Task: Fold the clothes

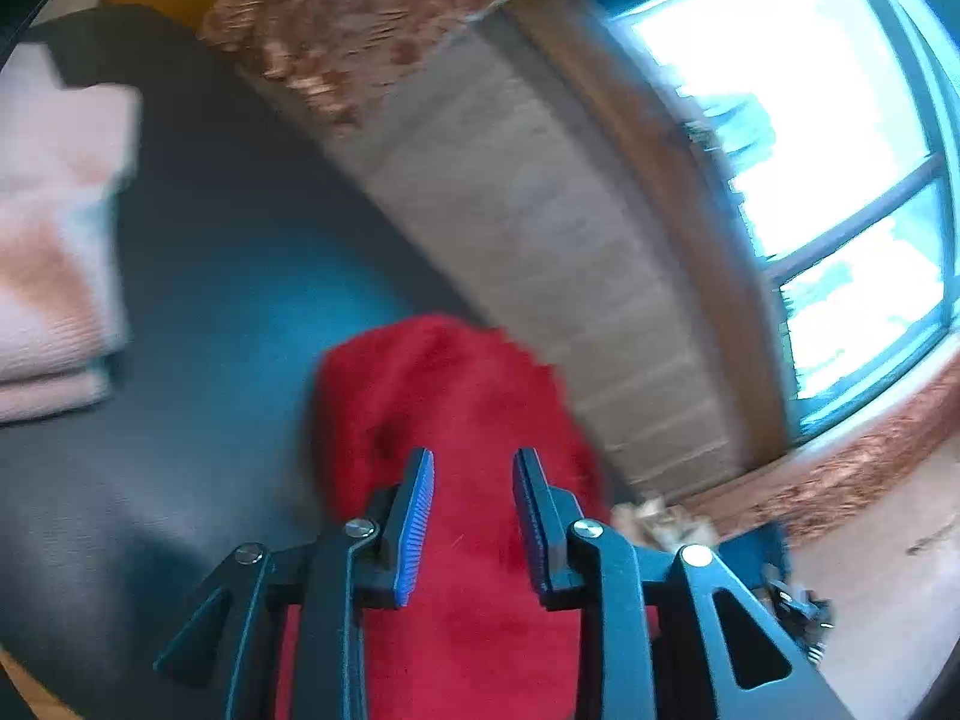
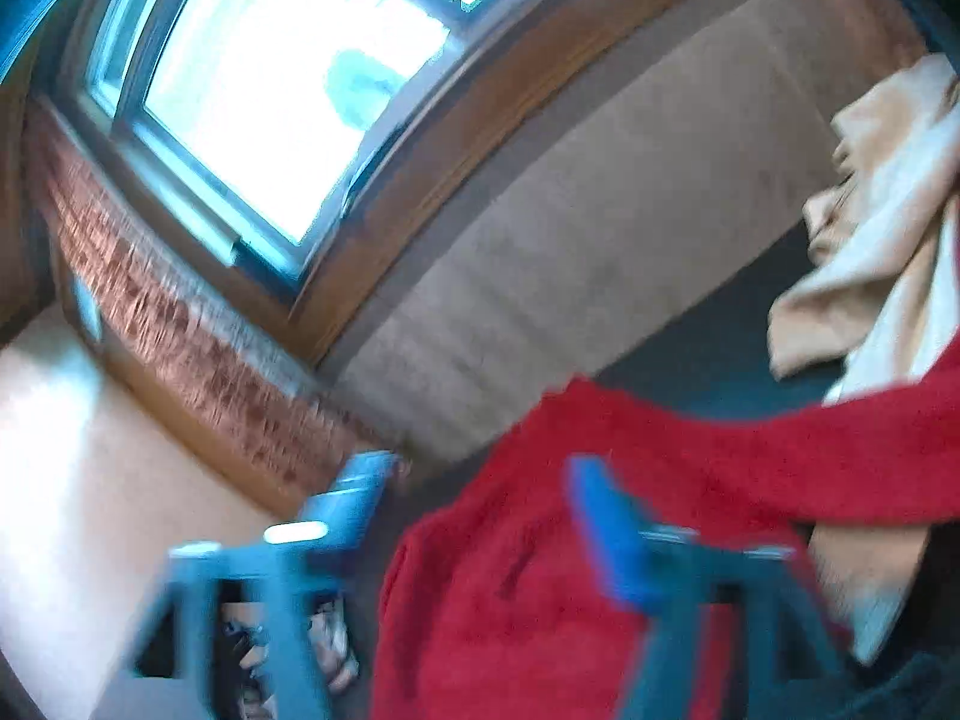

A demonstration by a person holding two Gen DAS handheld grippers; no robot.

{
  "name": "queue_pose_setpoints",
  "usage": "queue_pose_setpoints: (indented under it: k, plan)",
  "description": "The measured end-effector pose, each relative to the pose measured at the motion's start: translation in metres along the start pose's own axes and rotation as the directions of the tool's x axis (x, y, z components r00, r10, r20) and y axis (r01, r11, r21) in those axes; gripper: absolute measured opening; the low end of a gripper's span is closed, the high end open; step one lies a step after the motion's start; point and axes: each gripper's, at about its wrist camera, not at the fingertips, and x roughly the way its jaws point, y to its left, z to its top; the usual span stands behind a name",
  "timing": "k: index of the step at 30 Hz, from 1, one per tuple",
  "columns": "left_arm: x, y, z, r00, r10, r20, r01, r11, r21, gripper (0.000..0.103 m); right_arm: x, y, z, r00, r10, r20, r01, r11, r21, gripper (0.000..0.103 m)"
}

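A red fleecy garment [image 1: 444,384] lies on the dark table [image 1: 228,276], reaching to its far edge by the wall. In the left wrist view my left gripper [image 1: 475,456] hangs just over it. Its blue pads [image 1: 417,516] stand a little apart and the red cloth shows through the gap, with no pad pressing on it. The right wrist view is blurred. There my right gripper [image 2: 480,468] stands wide open above the red garment [image 2: 660,438], whose left edge lies below the gap, and nothing is gripped.
Folded pink clothes [image 1: 54,240] are stacked at the table's left. A loose cream and beige heap [image 2: 882,210] lies at the right. A grey brick wall [image 1: 540,240] and a bright window [image 1: 810,120] stand right behind the table.
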Motion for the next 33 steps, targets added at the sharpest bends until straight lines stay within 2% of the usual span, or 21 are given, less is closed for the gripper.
queue_pose_setpoints:
  k: [2, 4, 6, 9, 11, 12, 15, 18, 20, 21, 22, 23, 24, 25, 27, 29, 31, 33]
  plan:
    - [-0.005, 0.032, -0.008, 0.998, 0.063, -0.025, -0.064, 0.997, -0.043, 0.029, 0.009, 0.003, -0.024, 0.995, -0.016, -0.1, 0.01, 0.998, -0.054, 0.087]
    - [-0.01, 0.061, -0.018, 0.993, 0.117, -0.033, -0.12, 0.989, -0.085, 0.029, 0.021, 0.016, -0.064, 0.973, -0.047, -0.225, 0.017, 0.991, -0.133, 0.088]
    - [-0.022, 0.08, -0.026, 0.99, 0.137, -0.02, -0.138, 0.983, -0.118, 0.029, 0.036, 0.036, -0.107, 0.942, -0.07, -0.328, -0.015, 0.969, -0.248, 0.088]
    - [-0.041, 0.094, -0.038, 0.988, 0.154, 0.006, -0.153, 0.983, -0.103, 0.03, 0.062, 0.073, -0.174, 0.881, -0.106, -0.46, -0.103, 0.909, -0.405, 0.088]
    - [-0.049, 0.094, -0.044, 0.988, 0.155, 0.014, -0.154, 0.985, -0.072, 0.032, 0.081, 0.104, -0.213, 0.838, -0.122, -0.532, -0.197, 0.841, -0.503, 0.088]
    - [-0.052, 0.094, -0.048, 0.988, 0.154, 0.011, -0.153, 0.987, -0.057, 0.033, 0.087, 0.114, -0.225, 0.83, -0.134, -0.542, -0.219, 0.815, -0.537, 0.088]
    - [-0.057, 0.095, -0.059, 0.989, 0.151, -0.007, -0.151, 0.988, -0.022, 0.036, 0.107, 0.14, -0.258, 0.815, -0.176, -0.552, -0.275, 0.721, -0.636, 0.088]
    - [-0.054, 0.099, -0.07, 0.989, 0.143, -0.042, -0.144, 0.989, -0.016, 0.038, 0.133, 0.152, -0.281, 0.827, -0.298, -0.477, -0.237, 0.584, -0.776, 0.088]
    - [-0.049, 0.101, -0.075, 0.987, 0.145, -0.063, -0.146, 0.989, -0.014, 0.038, 0.14, 0.152, -0.288, 0.836, -0.339, -0.432, -0.224, 0.508, -0.832, 0.086]
    - [-0.046, 0.101, -0.077, 0.987, 0.146, -0.074, -0.147, 0.989, -0.012, 0.038, 0.14, 0.153, -0.288, 0.839, -0.336, -0.427, -0.23, 0.492, -0.839, 0.078]
    - [-0.044, 0.1, -0.078, 0.986, 0.142, -0.083, -0.143, 0.99, -0.009, 0.038, 0.139, 0.155, -0.288, 0.842, -0.331, -0.425, -0.238, 0.48, -0.845, 0.056]
    - [-0.042, 0.099, -0.079, 0.987, 0.135, -0.088, -0.136, 0.991, -0.006, 0.038, 0.137, 0.156, -0.284, 0.846, -0.336, -0.414, -0.231, 0.47, -0.852, 0.04]
    - [-0.041, 0.097, -0.08, 0.987, 0.13, -0.093, -0.13, 0.991, 0.001, 0.038, 0.136, 0.157, -0.275, 0.848, -0.338, -0.409, -0.219, 0.478, -0.85, 0.017]
    - [-0.041, 0.096, -0.081, 0.987, 0.126, -0.098, -0.125, 0.992, 0.009, 0.038, 0.136, 0.158, -0.266, 0.849, -0.339, -0.404, -0.207, 0.49, -0.847, 0.017]
    - [-0.036, 0.091, -0.083, 0.986, 0.125, -0.109, -0.122, 0.992, 0.033, 0.038, 0.128, 0.154, -0.231, 0.873, -0.318, -0.369, -0.15, 0.544, -0.825, 0.017]
    - [-0.03, 0.085, -0.085, 0.985, 0.123, -0.122, -0.116, 0.991, 0.062, 0.038, 0.116, 0.142, -0.179, 0.908, -0.289, -0.304, -0.061, 0.625, -0.778, 0.017]
    - [-0.018, 0.071, -0.089, 0.983, 0.124, -0.135, -0.112, 0.989, 0.096, 0.038, 0.1, 0.119, -0.12, 0.94, -0.264, -0.217, 0.046, 0.727, -0.685, 0.017]
    - [-0.007, 0.058, -0.089, 0.983, 0.113, -0.148, -0.095, 0.988, 0.119, 0.038, 0.091, 0.083, -0.064, 0.956, -0.259, -0.14, 0.145, 0.83, -0.539, 0.017]
